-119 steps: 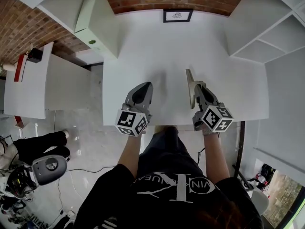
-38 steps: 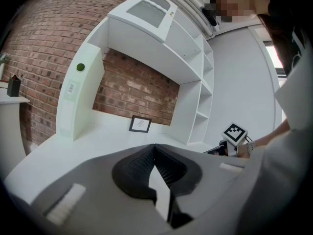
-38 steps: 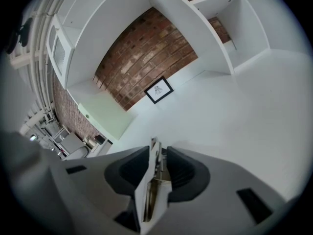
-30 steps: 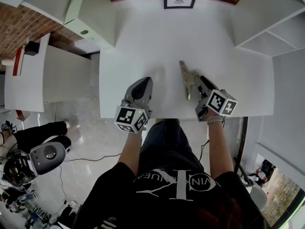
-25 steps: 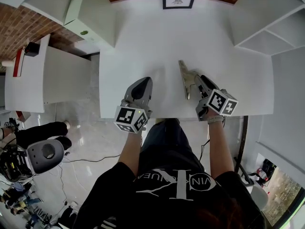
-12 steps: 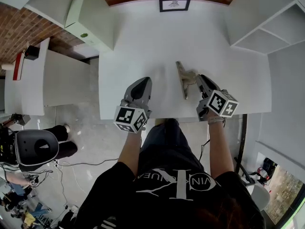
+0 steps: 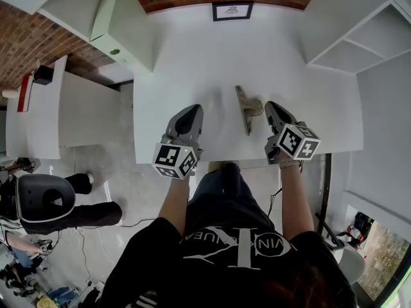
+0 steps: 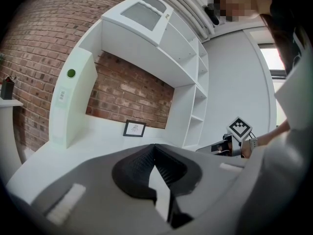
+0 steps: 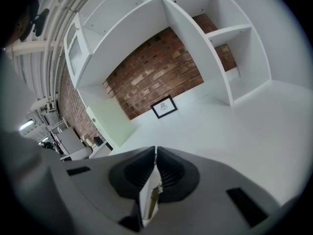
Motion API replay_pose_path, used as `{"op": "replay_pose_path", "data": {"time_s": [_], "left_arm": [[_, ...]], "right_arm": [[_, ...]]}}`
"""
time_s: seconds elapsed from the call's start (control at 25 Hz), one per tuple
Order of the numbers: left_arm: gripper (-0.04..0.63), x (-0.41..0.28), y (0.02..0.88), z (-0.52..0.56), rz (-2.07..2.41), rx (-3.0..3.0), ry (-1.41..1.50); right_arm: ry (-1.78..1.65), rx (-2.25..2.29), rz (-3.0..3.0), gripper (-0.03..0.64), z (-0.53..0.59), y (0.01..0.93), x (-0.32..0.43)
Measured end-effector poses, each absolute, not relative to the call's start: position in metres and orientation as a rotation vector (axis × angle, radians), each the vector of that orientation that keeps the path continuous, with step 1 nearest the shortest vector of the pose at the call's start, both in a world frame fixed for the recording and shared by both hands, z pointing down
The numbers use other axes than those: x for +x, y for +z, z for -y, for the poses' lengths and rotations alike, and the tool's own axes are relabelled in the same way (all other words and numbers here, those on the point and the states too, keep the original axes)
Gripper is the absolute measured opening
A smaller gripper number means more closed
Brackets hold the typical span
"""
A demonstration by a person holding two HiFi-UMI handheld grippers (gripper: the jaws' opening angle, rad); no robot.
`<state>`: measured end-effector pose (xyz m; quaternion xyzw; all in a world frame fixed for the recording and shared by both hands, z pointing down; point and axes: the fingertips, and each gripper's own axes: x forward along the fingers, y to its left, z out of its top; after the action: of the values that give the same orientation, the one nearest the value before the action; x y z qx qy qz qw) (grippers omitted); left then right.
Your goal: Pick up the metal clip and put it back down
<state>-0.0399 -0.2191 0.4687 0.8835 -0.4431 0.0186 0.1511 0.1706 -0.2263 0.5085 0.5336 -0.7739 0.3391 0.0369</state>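
The metal clip (image 7: 244,108), a long grey bar with a rounded handle, lies near the white table's (image 7: 192,56) front edge. Its handle reaches to the tip of my right gripper (image 7: 270,108), which is just right of it. In the right gripper view the jaws (image 9: 155,153) have just been closing and stand almost together. A thin metal strip of the clip (image 9: 152,199) shows between the pads. My left gripper (image 7: 191,111) rests left of the clip, apart from it. Its jaws (image 8: 154,148) are shut with nothing between them.
A small framed picture (image 7: 232,11) leans on the brick wall at the table's back. White shelves (image 7: 359,37) stand at the right and a pale green cabinet (image 7: 122,31) at the left. The table's front edge runs just behind both grippers.
The clip shows more of its flat side than a second ago, when it looked like a thin blade. The right gripper has risen a little beside it. The left gripper has stayed put.
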Motion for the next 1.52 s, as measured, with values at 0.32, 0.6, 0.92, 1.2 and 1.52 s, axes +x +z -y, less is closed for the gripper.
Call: {"op": "replay_pose_path", "data": {"time_s": [0.32, 0.6, 0.92, 1.2, 1.52], "left_arm": [[0.011, -0.037, 0.456, 0.224, 1.272, 2.558, 0.032], [0.011, -0.037, 0.446, 0.224, 1.281, 2.575, 0.018], [0.011, -0.035, 0.432, 0.221, 1.286, 2.603, 0.000], [0.011, -0.037, 0.420, 0.222, 1.294, 2.618, -0.016], [0.011, -0.040, 0.411, 0.222, 1.311, 2.633, -0.034]], "right_arm": [[0.950, 1.668, 2.394, 0.015, 0.226, 0.488, 0.177], [0.833, 1.668, 2.407, 0.015, 0.223, 0.473, 0.178], [0.725, 1.692, 2.437, 0.014, 0.216, 0.450, 0.182], [0.655, 1.719, 2.452, 0.014, 0.215, 0.431, 0.184], [0.593, 1.747, 2.474, 0.014, 0.214, 0.415, 0.189]]}}
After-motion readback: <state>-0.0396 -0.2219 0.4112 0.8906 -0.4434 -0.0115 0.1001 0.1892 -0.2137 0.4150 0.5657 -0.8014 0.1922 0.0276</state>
